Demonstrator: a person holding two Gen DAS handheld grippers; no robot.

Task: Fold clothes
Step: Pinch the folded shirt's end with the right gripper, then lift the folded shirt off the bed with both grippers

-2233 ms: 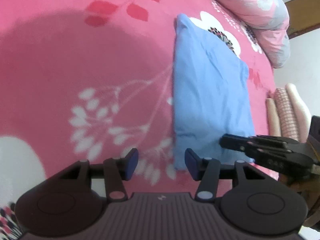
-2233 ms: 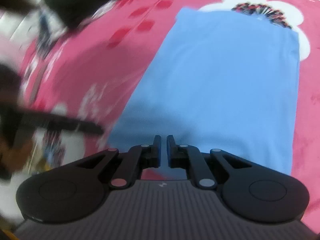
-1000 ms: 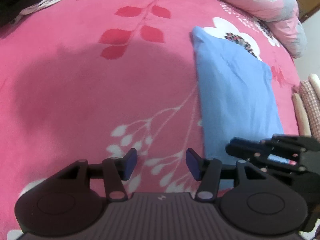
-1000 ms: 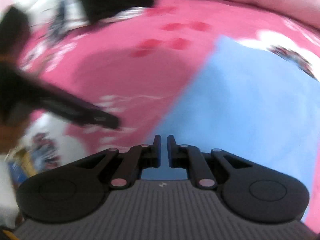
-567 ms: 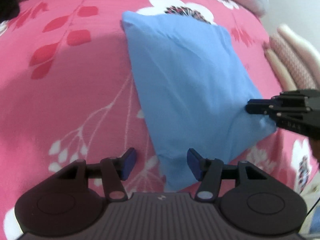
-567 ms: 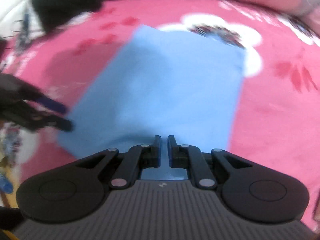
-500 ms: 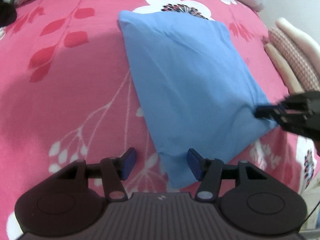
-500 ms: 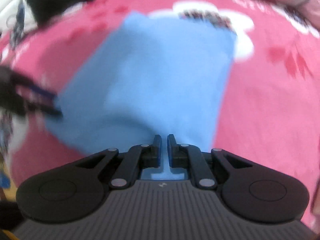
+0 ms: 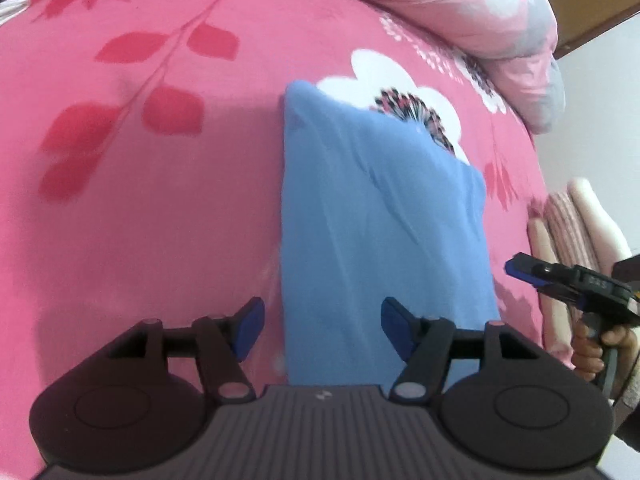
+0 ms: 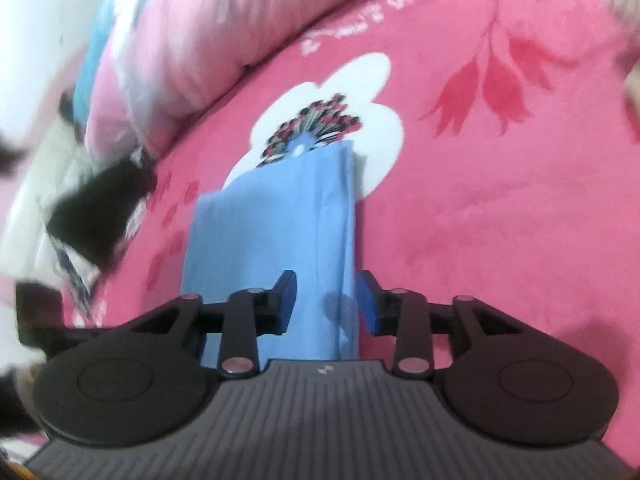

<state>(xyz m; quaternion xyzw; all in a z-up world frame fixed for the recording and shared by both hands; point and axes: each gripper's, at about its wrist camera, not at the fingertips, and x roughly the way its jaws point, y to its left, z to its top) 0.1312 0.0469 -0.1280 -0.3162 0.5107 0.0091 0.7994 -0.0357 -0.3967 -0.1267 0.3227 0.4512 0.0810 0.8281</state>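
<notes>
The right gripper [image 10: 326, 306] just let go of the blue cloth [image 9: 384, 240], so both it and the left gripper [image 9: 322, 330] are spread wide, and the cloth lies folded on the bed [image 9: 140, 208], toward 12 o'clock.

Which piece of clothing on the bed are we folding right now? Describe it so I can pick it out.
Start from the pink flowered bedsheet and find the big white flower print. The blue garment lies flat with its far end over that flower, folded into a long narrow strip. It is the only plain light-blue item; the dark clothes lie off to the side.
</notes>
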